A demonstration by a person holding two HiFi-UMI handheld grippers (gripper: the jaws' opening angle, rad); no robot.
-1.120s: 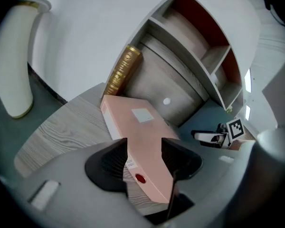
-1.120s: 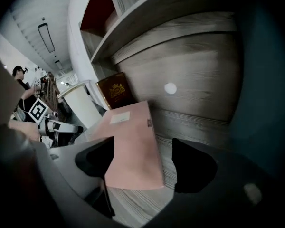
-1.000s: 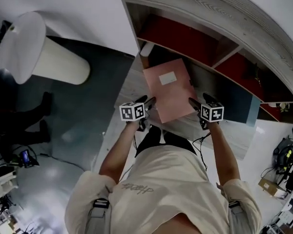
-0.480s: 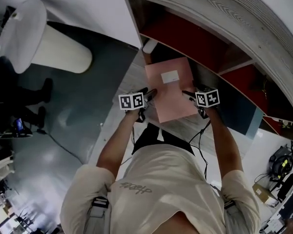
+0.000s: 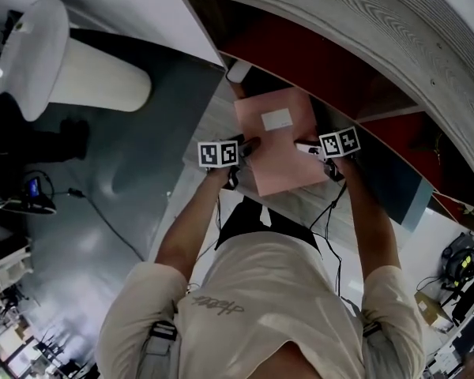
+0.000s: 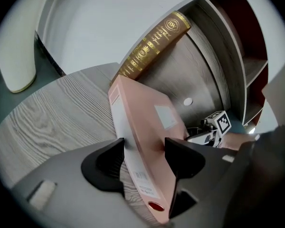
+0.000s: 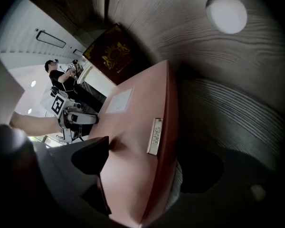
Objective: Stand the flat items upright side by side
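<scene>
A pink binder with a white label is tilted over the wooden shelf board, held between both grippers. My left gripper clamps its spine edge; in the left gripper view the pads press on the binder. My right gripper holds the opposite edge. Its jaws are opening, with the binder still between them and one finger on the cover. Behind it, a dark book with gold print leans against the shelf's back wall.
The shelf unit has a curved wooden front and red-backed compartments above and to the right. A white pedestal stands on the grey floor at the left, and a cable runs across the floor. Another person stands far off.
Both grippers have carried the pink binder farther in toward the back of the shelf. The right gripper has moved up along the binder's right edge.
</scene>
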